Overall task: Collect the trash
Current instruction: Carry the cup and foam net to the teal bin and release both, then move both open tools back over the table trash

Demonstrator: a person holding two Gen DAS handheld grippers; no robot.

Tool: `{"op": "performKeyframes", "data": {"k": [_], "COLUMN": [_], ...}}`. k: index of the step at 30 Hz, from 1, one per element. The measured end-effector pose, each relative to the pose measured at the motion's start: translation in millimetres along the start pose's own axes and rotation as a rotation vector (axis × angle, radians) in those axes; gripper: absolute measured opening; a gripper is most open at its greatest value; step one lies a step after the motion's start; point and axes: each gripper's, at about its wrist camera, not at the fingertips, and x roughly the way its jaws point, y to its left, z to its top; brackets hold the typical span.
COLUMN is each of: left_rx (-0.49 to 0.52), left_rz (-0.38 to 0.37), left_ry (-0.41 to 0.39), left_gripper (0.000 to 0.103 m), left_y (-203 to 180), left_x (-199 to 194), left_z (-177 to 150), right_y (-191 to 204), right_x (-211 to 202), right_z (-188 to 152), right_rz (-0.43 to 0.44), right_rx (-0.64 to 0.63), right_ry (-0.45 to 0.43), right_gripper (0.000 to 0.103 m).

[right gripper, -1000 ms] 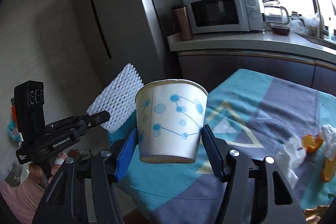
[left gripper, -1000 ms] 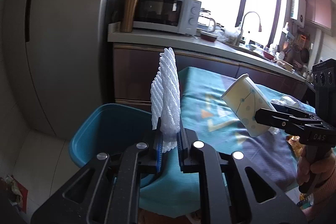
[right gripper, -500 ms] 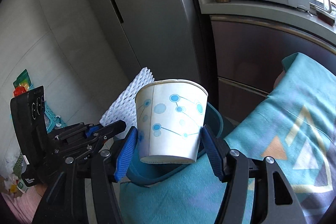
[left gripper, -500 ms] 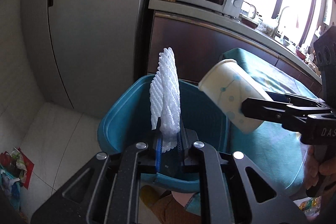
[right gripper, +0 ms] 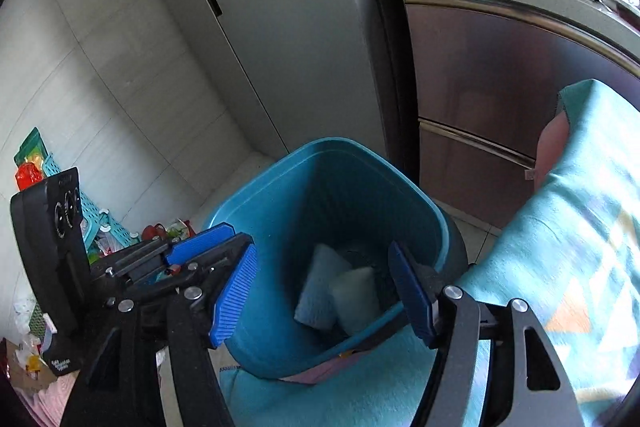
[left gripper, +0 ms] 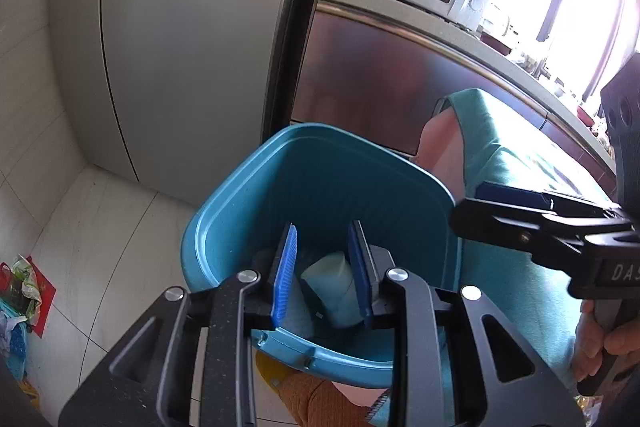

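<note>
Step in hand: release of trash into the blue bin [right gripper: 320, 195], which stands on the floor against the bench's cloth-covered edge. The left gripper [left gripper: 326, 267] hovers over the bin mouth, fingers parted and holding nothing. The right gripper [right gripper: 326, 291] is likewise spread wide and empty. The paper cup [right gripper: 354, 297] and the foam net [right gripper: 316, 287] lie side by side at the bin bottom. Half a second earlier the left gripper clamped the net and the right gripper clamped the cup above the bin; both items have since dropped. The next move likely requires withdrawing both grippers and returning to the bench [right gripper: 580, 247] for remaining trash.
</note>
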Motion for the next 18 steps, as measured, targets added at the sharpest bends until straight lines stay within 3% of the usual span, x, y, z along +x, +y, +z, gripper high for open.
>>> {"op": "performKeyframes", "data": {"k": [6,13,18], "left_rx": [0.072,0.201,0.285], "left_rz": [-0.036,-0.159,-0.257], "left_ry": [-0.071,-0.139,-0.14], "left_gripper": [0.036,0.043,0.045], "left_y": [-22.8,-83.4,-134.4], "left_x": [-29.6,-61.1,-70.3], "left_z": [-7.9,-9.6,-15.8], "right_y": [-10.3,-22.2,-41.7], "right_x": [-49.3,-118.1,-163.4], "right_z": [-21.7,-49.1,-77.0], "right_rz": [0.012,-0.029,-0.093], "right_rx": [-0.008,-0.032,0.009], "right_ry": [-0.081,-0.218,-0.288], "right_gripper": [0.066,0.066,0.066]}}
